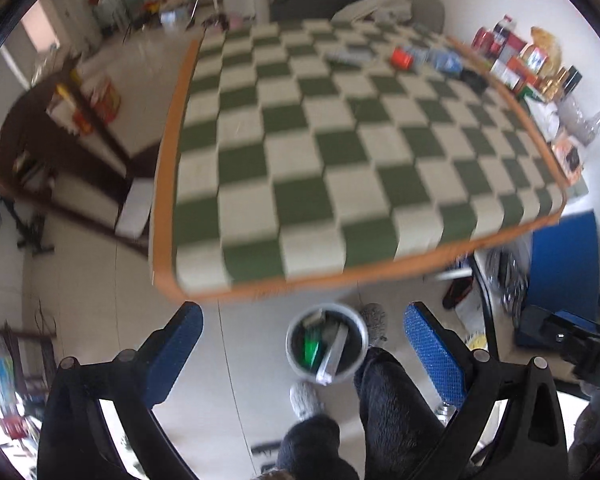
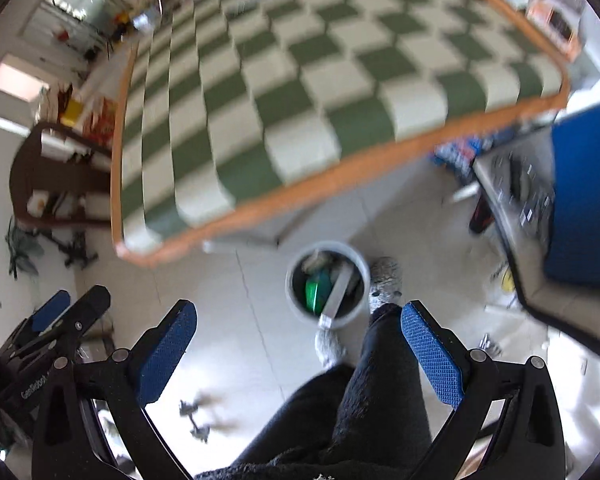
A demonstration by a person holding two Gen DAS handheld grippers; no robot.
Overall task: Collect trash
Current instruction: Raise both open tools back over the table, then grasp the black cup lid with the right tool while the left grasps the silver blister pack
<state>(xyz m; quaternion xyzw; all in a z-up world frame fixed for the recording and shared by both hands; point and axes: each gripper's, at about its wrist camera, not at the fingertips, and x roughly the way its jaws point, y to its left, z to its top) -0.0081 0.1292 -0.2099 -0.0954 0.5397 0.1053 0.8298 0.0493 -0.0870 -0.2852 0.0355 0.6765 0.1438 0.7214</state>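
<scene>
Checked surface (image 1: 340, 160), green and white with an orange border: taken as landmark; largest item in view, mostly bare, its near edge overhanging the floor. Risk noted: the near corner of the surface is judged likely to be struck if either hand-held gripper is swung up from below it. Dark wooden chair (image 1: 72, 136), to the left of the surface: an obstacle only if the surface is approached from that side. Blue panel (image 1: 564, 264), below the surface's right near corner, with clutter on the floor beside it: the passage there is narrowed. Row of jars and packets (image 1: 528, 60), along the right edge of the surface and beyond it: judged liable to be toppled by a wide reach, and not clearly trash. Trash bin (image 1: 327, 344), grey, round, on the floor just off the near edge of the surface, between the person's slippered feet: already loaded with a green item and a long pale piece leaning over its rim; tipping by a foot is judged possible. Remaining trash, a red can (image 1: 401, 58) and blurred wrappers beside it, at the far right of the surface, well apart from the bin. Left hand-held gripper (image 1: 304, 356): released, nothing held, above the bin. Right hand-held gripper (image 2: 300, 356): likewise released and empty.
</scene>
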